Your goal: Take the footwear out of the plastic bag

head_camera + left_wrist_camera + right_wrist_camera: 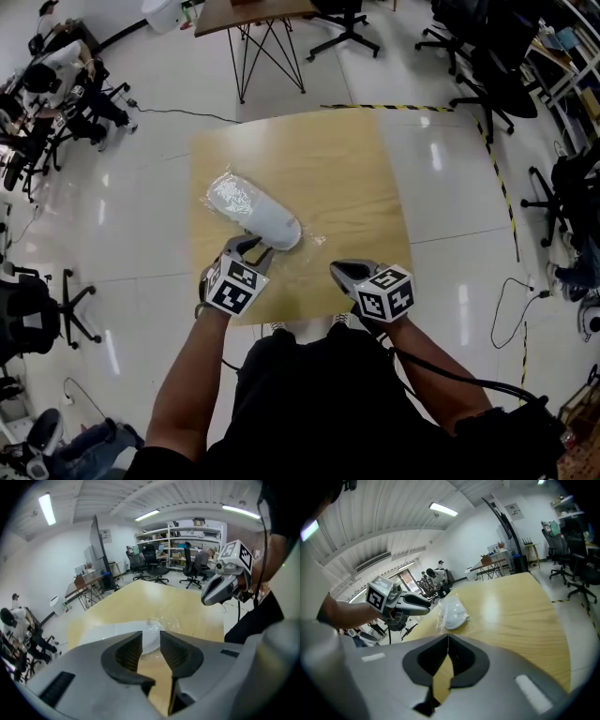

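A white slipper (255, 212) lies inside a clear plastic bag (309, 242) on the light wooden table (356, 169), left of centre. My left gripper (249, 247) hovers at the slipper's near end, jaws open, with nothing between the pads. In the left gripper view the slipper (105, 631) shows just beyond the parted fingertips of the left gripper (151, 637). My right gripper (339, 273) is shut and empty over bare wood near the front edge, to the right of the bag. The right gripper view shows the slipper (453, 613) in its bag ahead, with the left gripper (425, 609) beside it.
Black office chairs (480, 70) stand around the table at the back right and left. A second table (253, 19) on wire legs stands behind. Yellow-black tape (394, 107) runs along the floor. People sit at the far left (56, 80).
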The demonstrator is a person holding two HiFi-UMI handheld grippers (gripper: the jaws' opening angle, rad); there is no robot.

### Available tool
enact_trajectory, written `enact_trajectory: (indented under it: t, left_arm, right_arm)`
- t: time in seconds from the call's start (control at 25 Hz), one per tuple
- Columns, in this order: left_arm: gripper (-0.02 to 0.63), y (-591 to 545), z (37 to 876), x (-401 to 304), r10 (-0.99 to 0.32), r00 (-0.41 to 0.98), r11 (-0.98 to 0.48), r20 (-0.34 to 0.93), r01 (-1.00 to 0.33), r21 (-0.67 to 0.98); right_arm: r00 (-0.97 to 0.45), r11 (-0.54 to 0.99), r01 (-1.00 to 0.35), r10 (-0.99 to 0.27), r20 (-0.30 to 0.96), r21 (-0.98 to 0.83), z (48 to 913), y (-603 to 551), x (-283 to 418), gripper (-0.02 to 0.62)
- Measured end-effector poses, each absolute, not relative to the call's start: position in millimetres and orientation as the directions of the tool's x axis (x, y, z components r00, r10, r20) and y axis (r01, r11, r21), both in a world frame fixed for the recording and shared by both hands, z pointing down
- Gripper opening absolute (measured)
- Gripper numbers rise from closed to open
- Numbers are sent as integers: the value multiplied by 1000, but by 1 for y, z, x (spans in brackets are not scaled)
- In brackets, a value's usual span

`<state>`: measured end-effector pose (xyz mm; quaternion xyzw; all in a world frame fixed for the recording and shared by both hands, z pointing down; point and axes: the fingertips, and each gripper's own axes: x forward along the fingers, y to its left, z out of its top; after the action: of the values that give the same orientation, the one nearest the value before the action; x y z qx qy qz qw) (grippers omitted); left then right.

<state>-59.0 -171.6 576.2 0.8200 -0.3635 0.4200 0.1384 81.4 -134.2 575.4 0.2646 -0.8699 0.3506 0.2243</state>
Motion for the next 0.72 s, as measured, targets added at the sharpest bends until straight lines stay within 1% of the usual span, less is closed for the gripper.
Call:
enact_trajectory:
  t: [0.12, 0.24, 0.32, 0.36, 0.44, 0.56, 0.64, 0.72]
  left_arm:
    - [124, -199, 593, -60, -428, 375, -755, 822, -648, -97]
    - [126, -226, 618, -61, -359, 356, -784, 863, -617, -72]
    - [126, -232, 638, -63, -306, 338, -795, 890, -605, -43]
    - [126, -232, 647, -64, -285, 331, -796, 900, -605, -30]
    - [125, -229, 658, -64, -270, 335, -781, 903, -624, -2]
    - [114, -227, 661, -58, -304, 376, -735, 875, -677, 36]
    - [112, -226, 662, -57, -318, 386, -720, 866, -692, 44]
    - [112, -224, 663, -58, -317, 382, -719, 868, -693, 42]
  right_arm:
    - [-736, 600, -647, -332, 590, -470, 578, -145, 74, 18]
    - [-698, 564, -691, -358, 620, -452, 588, -163, 71, 48]
    - [-649, 566, -724, -365, 667, -394, 601, -173, 70, 75]
    - [-619, 592, -731, -366, 694, -339, 608, -177, 68, 82]
    - [-560, 676, -709, -368, 742, -201, 620, -183, 61, 96]
    - [-478, 784, -621, -372, 796, -6, 640, -188, 50, 122]
    - [-431, 813, -580, -369, 823, 60, 654, -189, 45, 128]
    - [-389, 828, -554, -350, 852, 88, 668, -188, 44, 130]
